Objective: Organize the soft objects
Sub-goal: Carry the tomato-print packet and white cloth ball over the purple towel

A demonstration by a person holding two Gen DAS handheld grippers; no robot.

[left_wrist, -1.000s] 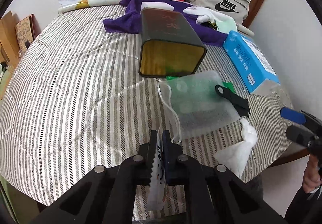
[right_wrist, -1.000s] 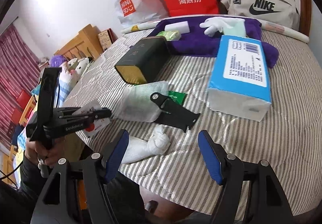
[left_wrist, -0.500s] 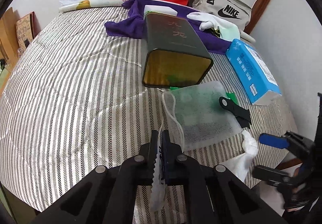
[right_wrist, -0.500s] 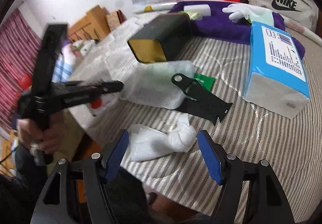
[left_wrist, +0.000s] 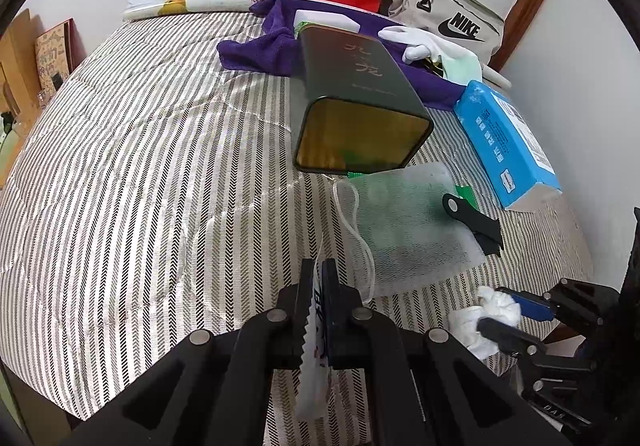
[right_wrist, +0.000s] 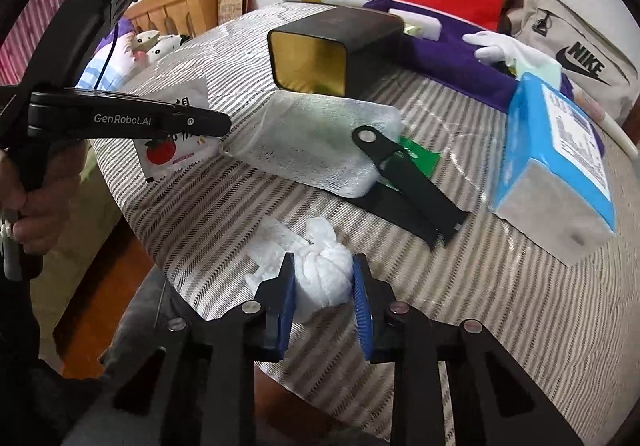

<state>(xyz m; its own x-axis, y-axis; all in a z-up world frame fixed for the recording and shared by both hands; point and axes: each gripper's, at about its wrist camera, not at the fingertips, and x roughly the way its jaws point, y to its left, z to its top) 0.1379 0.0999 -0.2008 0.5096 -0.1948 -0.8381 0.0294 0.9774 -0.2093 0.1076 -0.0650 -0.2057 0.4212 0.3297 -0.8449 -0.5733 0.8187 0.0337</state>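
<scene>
I'm seeing the striped bed (left_wrist: 132, 181) spreading ahead of both tools. The dark tin (right_wrist: 332, 45) is lying on its side, open end facing me, beyond the mesh pouch (right_wrist: 316, 147). My right hand-held gripper (right_wrist: 323, 286) is closing its blue pads on the white cloth wad (right_wrist: 324, 274) at the bed's near edge. My left hand-held gripper (left_wrist: 319, 286) is clamping a sauce packet (right_wrist: 176, 133), just left of the pouch.

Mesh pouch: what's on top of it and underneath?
A black clip lies on the mesh pouch. A green packet sticks out from underneath; how far it runs under the pouch is covered.
</scene>
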